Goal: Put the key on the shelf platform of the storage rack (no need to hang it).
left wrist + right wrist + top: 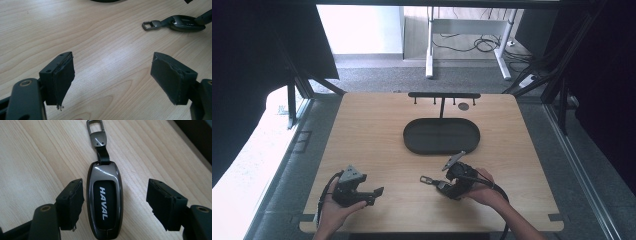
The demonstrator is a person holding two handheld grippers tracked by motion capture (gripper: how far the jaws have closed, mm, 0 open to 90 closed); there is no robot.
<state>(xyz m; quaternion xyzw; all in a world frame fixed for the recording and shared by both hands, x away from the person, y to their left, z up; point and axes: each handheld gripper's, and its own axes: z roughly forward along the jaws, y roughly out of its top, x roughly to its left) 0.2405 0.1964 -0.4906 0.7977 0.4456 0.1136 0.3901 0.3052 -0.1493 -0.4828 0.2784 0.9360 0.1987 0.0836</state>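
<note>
Meanwhile, the key fob [105, 200] is straddled by the spread right gripper [115, 202]; the left gripper [112, 80] is held apart.

A shiny car key [104, 200] lies flat on the wooden table [37, 152]. It says HAVAL in white letters. Its metal clip [96, 131] points to 12 o'clock. The right gripper [117, 203] has its jaws wide apart, one on each side of the key.

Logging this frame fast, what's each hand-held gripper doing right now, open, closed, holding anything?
Left hand-held gripper: open, holding nothing, over bare table.
Right hand-held gripper: open, jaws either side of the key fob, not gripping it.
</note>
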